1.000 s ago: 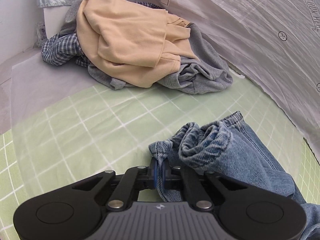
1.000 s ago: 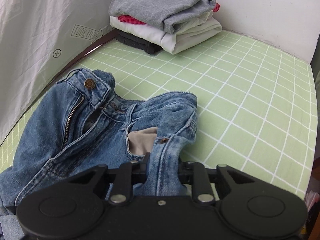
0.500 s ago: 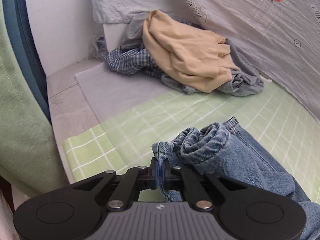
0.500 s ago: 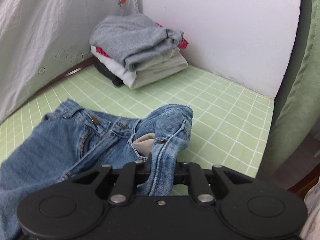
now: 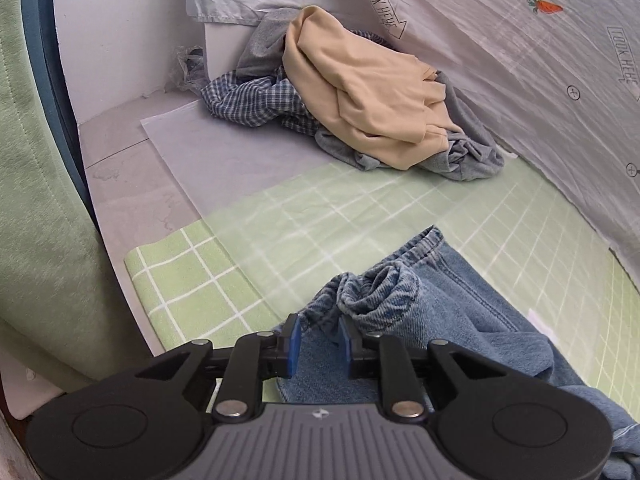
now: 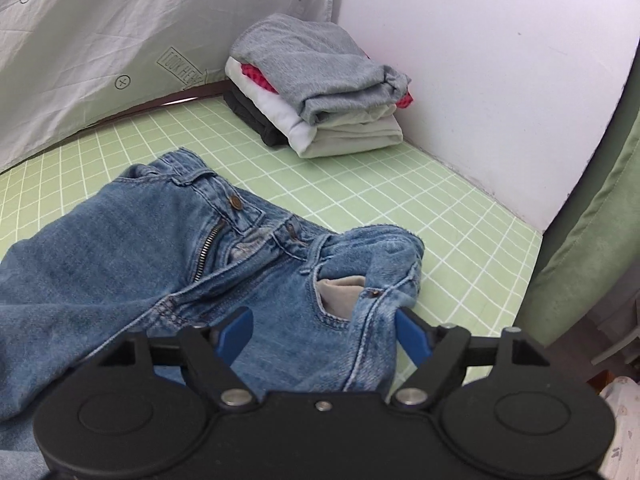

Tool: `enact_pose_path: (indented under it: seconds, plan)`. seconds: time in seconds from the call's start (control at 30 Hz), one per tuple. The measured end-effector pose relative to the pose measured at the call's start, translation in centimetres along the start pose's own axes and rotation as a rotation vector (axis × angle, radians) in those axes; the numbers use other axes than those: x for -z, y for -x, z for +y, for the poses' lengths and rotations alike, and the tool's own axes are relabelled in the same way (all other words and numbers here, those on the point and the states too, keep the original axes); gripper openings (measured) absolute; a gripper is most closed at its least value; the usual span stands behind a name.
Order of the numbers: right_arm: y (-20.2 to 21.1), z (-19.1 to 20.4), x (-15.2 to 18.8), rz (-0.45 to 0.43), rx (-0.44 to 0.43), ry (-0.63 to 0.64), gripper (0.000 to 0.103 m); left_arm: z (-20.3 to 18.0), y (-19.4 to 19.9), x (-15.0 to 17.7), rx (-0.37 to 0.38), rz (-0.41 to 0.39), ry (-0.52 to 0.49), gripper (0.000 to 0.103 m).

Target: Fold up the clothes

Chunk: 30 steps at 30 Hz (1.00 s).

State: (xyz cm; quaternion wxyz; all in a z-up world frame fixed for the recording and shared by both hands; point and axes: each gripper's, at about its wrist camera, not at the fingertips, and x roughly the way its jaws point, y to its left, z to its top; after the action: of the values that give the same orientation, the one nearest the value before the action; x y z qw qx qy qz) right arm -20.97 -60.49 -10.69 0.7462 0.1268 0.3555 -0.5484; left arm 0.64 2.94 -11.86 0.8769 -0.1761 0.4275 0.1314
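A pair of blue jeans lies on the green checked mat [image 5: 192, 272]. Its bunched leg hem [image 5: 384, 292] shows in the left wrist view and its waist with the open zip [image 6: 208, 240] in the right wrist view. My left gripper [image 5: 319, 338] sits at the leg hem. Its jaws are opening, a narrow gap apart, with loose denim between the blue pads [image 5: 294, 340]. My right gripper [image 6: 324, 334] is over the waistband and pocket corner [image 6: 372, 292]. Its jaws are opening wide and the denim between them is not pressed.
A heap of unfolded clothes [image 5: 360, 92], beige on top of checked and grey, lies at the mat's far end. A folded stack [image 6: 320, 88] stands in the corner by the white wall. A printed sheet [image 5: 520, 60] hangs behind. Green fabric [image 6: 592, 240] borders the mat's side.
Both grippers were shut on the jeans, left on the leg hem and right on the waist corner. Both have let go. The right jaws spread wide, the left only slightly.
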Motion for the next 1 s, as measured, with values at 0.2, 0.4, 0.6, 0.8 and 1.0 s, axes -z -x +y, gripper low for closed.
enact_pose_path:
  seconds: [0.2,0.4,0.6,0.8,1.0]
  plan:
    - [4.1,5.3,0.3,-0.089,-0.057,0.091,0.088,-0.1,-0.7,-0.2,0.126,0.026,-0.044,0.043]
    - [7.9,11.2,1.8,-0.076,-0.266,0.143,0.088,0.3,-2.5,-0.2,0.158,0.082,-0.085,0.046]
    - [11.6,17.5,3.8,-0.053,-0.443,0.163,0.089,0.5,-3.7,-1.0,0.224,0.108,-0.171,0.050]
    - [14.7,23.8,5.2,0.010,-0.666,0.148,0.077,0.7,-5.2,-2.1,0.316,0.161,-0.243,0.047]
    - [13.9,28.3,6.1,0.184,-0.752,0.127,0.071,1.3,-6.3,-2.5,0.372,0.236,-0.224,0.022]
